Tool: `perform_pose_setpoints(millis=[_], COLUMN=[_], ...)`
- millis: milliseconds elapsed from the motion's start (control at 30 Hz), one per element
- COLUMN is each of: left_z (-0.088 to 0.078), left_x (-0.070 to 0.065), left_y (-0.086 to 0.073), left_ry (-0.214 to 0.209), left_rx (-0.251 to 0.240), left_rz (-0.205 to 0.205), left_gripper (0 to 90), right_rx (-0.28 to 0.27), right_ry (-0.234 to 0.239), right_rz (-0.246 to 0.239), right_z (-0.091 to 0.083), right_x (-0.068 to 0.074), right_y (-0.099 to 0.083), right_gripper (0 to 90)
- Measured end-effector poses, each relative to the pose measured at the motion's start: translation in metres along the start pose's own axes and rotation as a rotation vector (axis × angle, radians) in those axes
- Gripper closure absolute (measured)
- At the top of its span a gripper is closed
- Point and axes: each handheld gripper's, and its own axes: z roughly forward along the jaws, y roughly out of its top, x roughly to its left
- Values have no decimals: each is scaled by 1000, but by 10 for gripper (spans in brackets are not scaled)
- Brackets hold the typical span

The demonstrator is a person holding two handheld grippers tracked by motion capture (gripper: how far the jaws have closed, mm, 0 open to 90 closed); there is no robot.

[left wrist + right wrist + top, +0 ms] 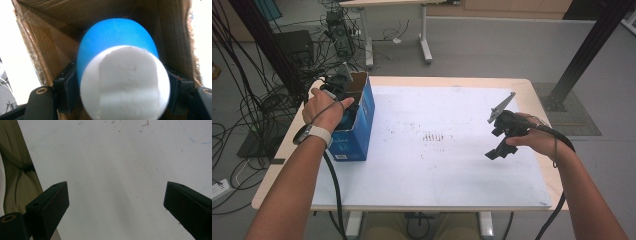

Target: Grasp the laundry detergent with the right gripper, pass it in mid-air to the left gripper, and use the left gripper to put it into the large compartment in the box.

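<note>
We are seeing the left gripper [122,100] reaching down inside the blue cardboard box [362,125], its jaws flanking a blue-and-white bottle [117,65] — seemingly just off its sides, though blur hides contact. The right gripper [116,205] is hovering wide open and empty over the white tabletop [452,150] — well apart from the box.

Right tongs [116,202] agape, left tongs [122,92] part-spread.
</note>
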Motion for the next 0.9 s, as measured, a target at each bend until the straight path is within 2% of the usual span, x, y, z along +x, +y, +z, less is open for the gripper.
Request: perform_pose_setpoints(millis=[100,133,267,333,400,633,733,900], left_z=[-6,-8,-15,-20,-25,-50,-63,-87], left_x=[-1,0,0,0,0,-1,-5,-16], left_y=[0,0,-1,-1,-1,-1,-1,0], left_ry=[11,18,-2,11,-7,-50,-78,-74], left_rx=[-12,-17,-40,-42,-57,-98,-122,-155], left_rz=[12,14,12,21,13,44,74,133], left_gripper=[269,237,211,185,147,120,103,97], right_rx=[1,0,2,4,6,10,13,15], right_ry=[0,0,3,3,3,1,-3,-6], right_rz=[-1,-3,-7,-6,-7,-4,-3,-5], right_z=[0,0,0,1,1,-2,-2,-5], right_x=[1,1,2,2,2,3,3,4], right_y=[1,2,3,3,3,2,1,1], right_gripper=[62,62,63,63,63,63,63,63])
